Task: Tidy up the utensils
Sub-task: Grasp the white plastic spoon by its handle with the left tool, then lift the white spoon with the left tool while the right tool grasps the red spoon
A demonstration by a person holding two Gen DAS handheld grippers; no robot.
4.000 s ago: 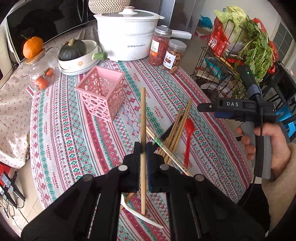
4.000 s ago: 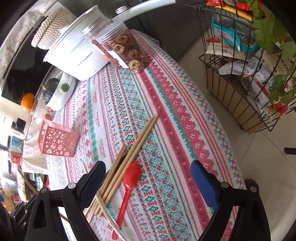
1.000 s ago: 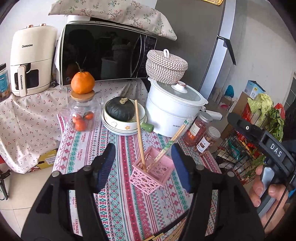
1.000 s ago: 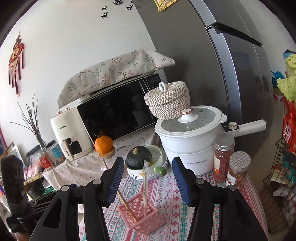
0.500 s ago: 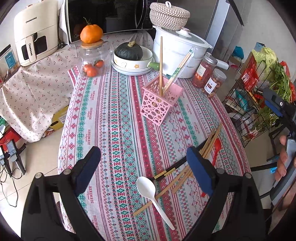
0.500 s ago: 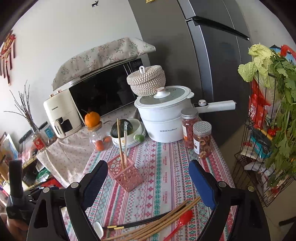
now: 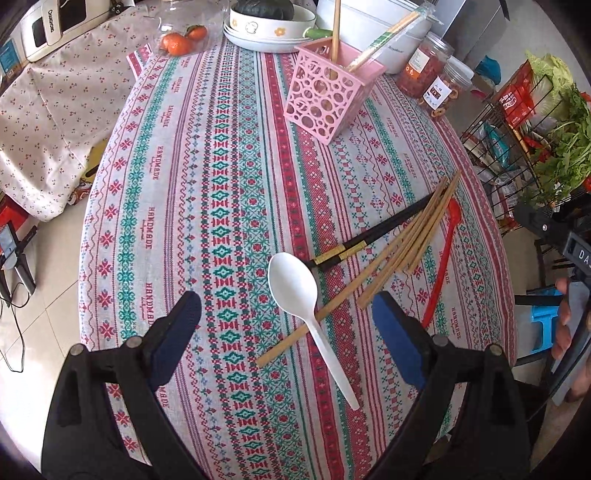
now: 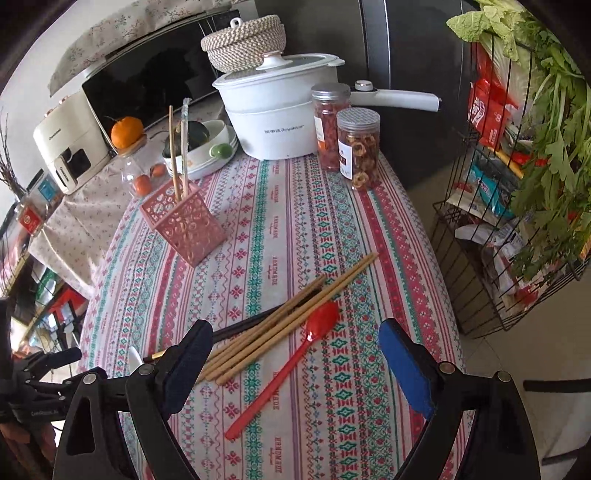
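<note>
A pink perforated holder [image 7: 327, 98] [image 8: 183, 223] stands on the patterned tablecloth with a bare wooden chopstick [image 7: 335, 33] and a wrapped pair [image 7: 384, 37] upright in it. A white plastic spoon [image 7: 303, 299] lies across a wooden chopstick, beside several wooden chopsticks [image 7: 410, 247] [image 8: 288, 321], a black pair [image 7: 373, 238] and a red spoon [image 7: 441, 258] [image 8: 291, 358]. My left gripper [image 7: 286, 325] is open and empty above the white spoon. My right gripper [image 8: 295, 350] is open and empty above the red spoon.
A white pot [image 8: 277, 122], two jars [image 8: 358, 147], a bowl with a squash [image 8: 201, 147] and a glass jar of oranges [image 8: 142, 173] stand at the back. A wire rack of vegetables [image 8: 517, 184] stands to the right of the table [image 8: 410, 240].
Both grippers have dropped toward the table and tilted down: the left now hovers over the white spoon, the right over the red spoon. Both stay open and empty.
</note>
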